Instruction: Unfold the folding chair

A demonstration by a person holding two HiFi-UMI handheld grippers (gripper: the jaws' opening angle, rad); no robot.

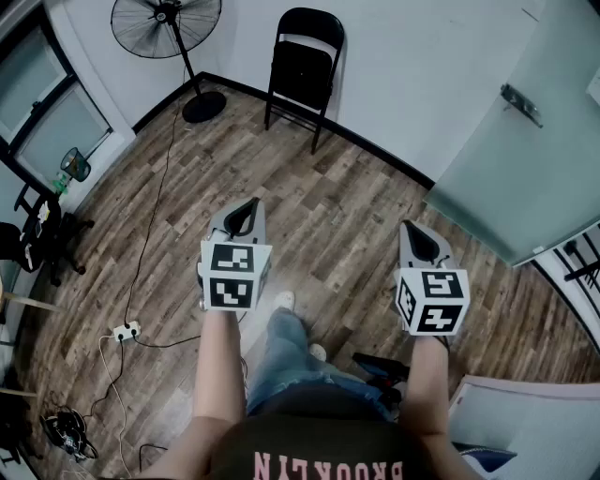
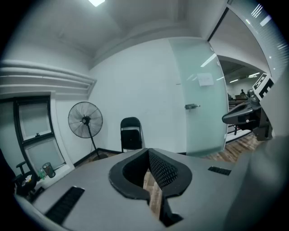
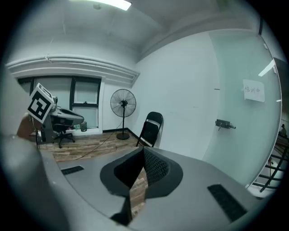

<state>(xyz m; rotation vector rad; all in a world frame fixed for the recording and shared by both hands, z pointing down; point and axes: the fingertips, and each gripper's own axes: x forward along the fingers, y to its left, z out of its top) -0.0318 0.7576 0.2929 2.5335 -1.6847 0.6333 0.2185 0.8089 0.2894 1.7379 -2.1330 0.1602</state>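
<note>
Black ribbed pads (image 2: 163, 169) of the left gripper (image 1: 246, 212) meet tip to tip with nothing caught between them, and the right gripper (image 1: 419, 240) is closed and empty in the same way. The 2 grippers are held side by side, well apart, tilted a little downward over the wooden floor (image 1: 328, 216). Straight ahead of the fingers, far beyond their tips and between the lines of the 2 grippers, stands the black folding chair (image 1: 302, 70). It is collapsed flat and leans against the white wall (image 1: 412, 66), feet on the floor. Its long axis runs upright, backrest at the top, and its front faces back toward the fingers. Beyond the left fingers and left of the chair stands a pedestal fan (image 1: 167, 23); ahead and right of the right fingers is a frosted glass door (image 1: 511, 178).
</note>
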